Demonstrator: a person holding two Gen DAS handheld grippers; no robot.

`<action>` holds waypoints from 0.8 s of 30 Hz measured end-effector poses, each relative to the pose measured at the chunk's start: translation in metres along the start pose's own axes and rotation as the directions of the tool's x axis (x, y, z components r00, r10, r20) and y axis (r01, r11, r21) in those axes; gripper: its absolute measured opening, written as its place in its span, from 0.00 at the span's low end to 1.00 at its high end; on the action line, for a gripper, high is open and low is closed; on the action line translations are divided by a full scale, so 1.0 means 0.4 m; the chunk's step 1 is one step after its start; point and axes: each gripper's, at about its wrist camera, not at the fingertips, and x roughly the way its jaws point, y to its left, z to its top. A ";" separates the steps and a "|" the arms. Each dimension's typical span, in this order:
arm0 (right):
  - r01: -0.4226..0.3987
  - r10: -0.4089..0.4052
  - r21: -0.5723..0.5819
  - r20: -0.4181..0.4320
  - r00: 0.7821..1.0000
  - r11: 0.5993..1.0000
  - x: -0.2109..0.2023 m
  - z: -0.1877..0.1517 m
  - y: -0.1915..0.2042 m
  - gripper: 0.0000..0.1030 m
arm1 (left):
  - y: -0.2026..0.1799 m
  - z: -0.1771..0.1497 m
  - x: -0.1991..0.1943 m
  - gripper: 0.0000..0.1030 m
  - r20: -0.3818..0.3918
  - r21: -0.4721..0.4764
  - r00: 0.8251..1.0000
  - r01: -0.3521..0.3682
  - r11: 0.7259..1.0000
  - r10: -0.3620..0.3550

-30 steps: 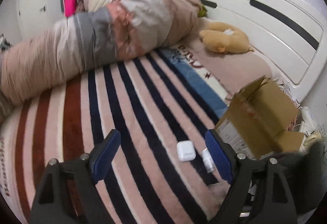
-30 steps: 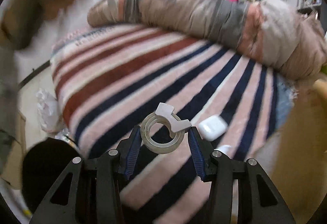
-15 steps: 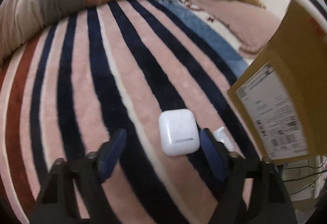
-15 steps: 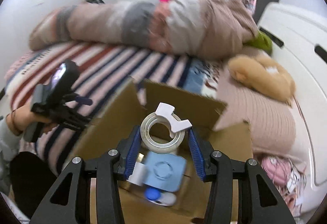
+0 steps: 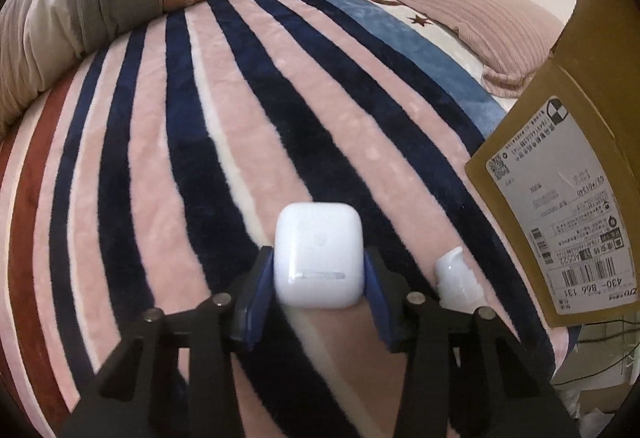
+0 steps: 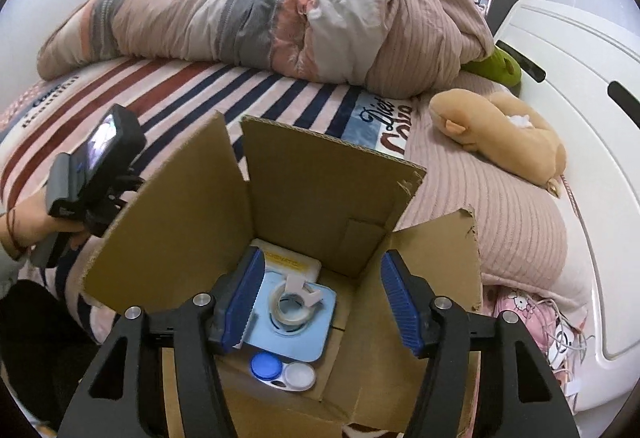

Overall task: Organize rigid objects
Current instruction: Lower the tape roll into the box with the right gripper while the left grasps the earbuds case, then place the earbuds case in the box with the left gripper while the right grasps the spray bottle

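Observation:
My left gripper [image 5: 319, 284] is shut on a white earbud case [image 5: 319, 254] lying on the striped blanket [image 5: 160, 142]. A small white bottle [image 5: 456, 276] lies just right of it, beside the cardboard box [image 5: 560, 178]. My right gripper [image 6: 320, 298] is open and empty above the open cardboard box [image 6: 320, 190]. Inside the box, a tape roll with dispenser [image 6: 294, 300] rests on a light blue square case [image 6: 304, 334], with a contact lens case [image 6: 284, 374] in front.
A rolled quilt [image 6: 260, 22] lies across the bed's far side. A tan plush toy [image 6: 504, 134] sits on a pink pillow [image 6: 500, 214] by the white headboard [image 6: 580, 86]. The person's left hand holds the other gripper [image 6: 88, 178] left of the box.
My right gripper opened and let the tape roll drop into the box. My left gripper moved forward and closed on the earbud case.

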 end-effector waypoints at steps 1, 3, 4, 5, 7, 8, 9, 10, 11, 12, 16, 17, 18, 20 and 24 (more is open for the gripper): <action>-0.005 0.005 -0.001 0.006 1.000 1.000 -0.004 -0.001 0.003 0.56 | -0.004 0.001 0.003 0.42 0.004 0.003 1.000 -0.003 1.000 0.003; -0.014 0.014 -0.002 0.021 1.000 1.000 -0.017 0.000 0.014 0.56 | -0.013 0.003 0.010 0.42 0.014 0.012 1.000 -0.017 1.000 0.016; -0.020 0.020 -0.002 0.031 0.999 1.000 -0.023 0.002 0.020 0.56 | -0.016 0.002 0.011 0.40 0.017 0.018 0.999 -0.028 0.999 0.028; -0.027 0.027 -0.002 0.040 0.999 1.000 -0.029 0.003 0.025 0.56 | -0.019 0.001 0.008 0.39 0.021 0.030 0.999 -0.034 0.999 0.033; -0.042 0.042 0.000 0.064 0.997 0.999 -0.044 0.009 0.036 0.56 | -0.017 0.000 0.001 0.39 0.021 0.044 0.999 -0.031 0.999 0.031; -0.049 0.048 0.002 0.078 0.996 0.999 -0.052 0.013 0.043 0.56 | -0.010 0.000 -0.006 0.39 0.021 0.037 1.000 -0.024 0.999 0.024; -0.057 0.056 0.003 0.100 0.993 0.998 -0.063 0.017 0.049 0.56 | -0.001 -0.001 -0.015 0.39 0.022 0.028 1.000 -0.022 0.999 0.021; -0.069 0.068 0.003 0.131 0.989 0.998 -0.077 0.022 0.058 0.56 | 0.008 -0.001 -0.027 0.39 0.026 0.019 0.999 -0.023 1.000 0.023; -0.080 0.080 -0.001 0.153 0.985 0.997 -0.088 0.025 0.069 0.56 | 0.020 0.001 -0.046 0.39 0.037 0.015 0.999 -0.034 0.999 0.034; -0.098 0.099 -0.011 0.170 0.980 0.995 -0.098 0.030 0.085 0.56 | 0.028 0.003 -0.063 0.39 0.050 0.012 0.998 -0.047 0.999 0.046; -0.196 0.209 -0.083 0.211 0.955 0.977 -0.129 0.047 0.169 0.56 | 0.078 0.005 -0.195 0.39 0.122 -0.016 0.990 -0.069 0.997 0.070; -0.225 0.244 -0.111 0.212 0.946 0.968 -0.130 0.049 0.201 0.56 | 0.087 0.006 -0.237 0.39 0.143 -0.016 0.987 -0.078 0.997 0.079; -0.243 0.268 -0.139 0.202 0.942 0.960 -0.127 0.049 0.233 0.56 | 0.092 0.009 -0.278 0.39 0.164 -0.014 0.982 -0.091 0.996 0.092; -0.272 0.306 -0.198 0.171 0.937 0.942 -0.110 0.043 0.298 0.55 | 0.096 0.015 -0.358 0.39 0.200 -0.014 0.975 -0.094 0.995 0.095; -0.297 0.330 -0.247 0.102 0.939 0.922 -0.050 0.019 0.403 0.54 | 0.074 0.032 -0.499 0.39 0.255 0.016 0.965 -0.070 0.997 0.064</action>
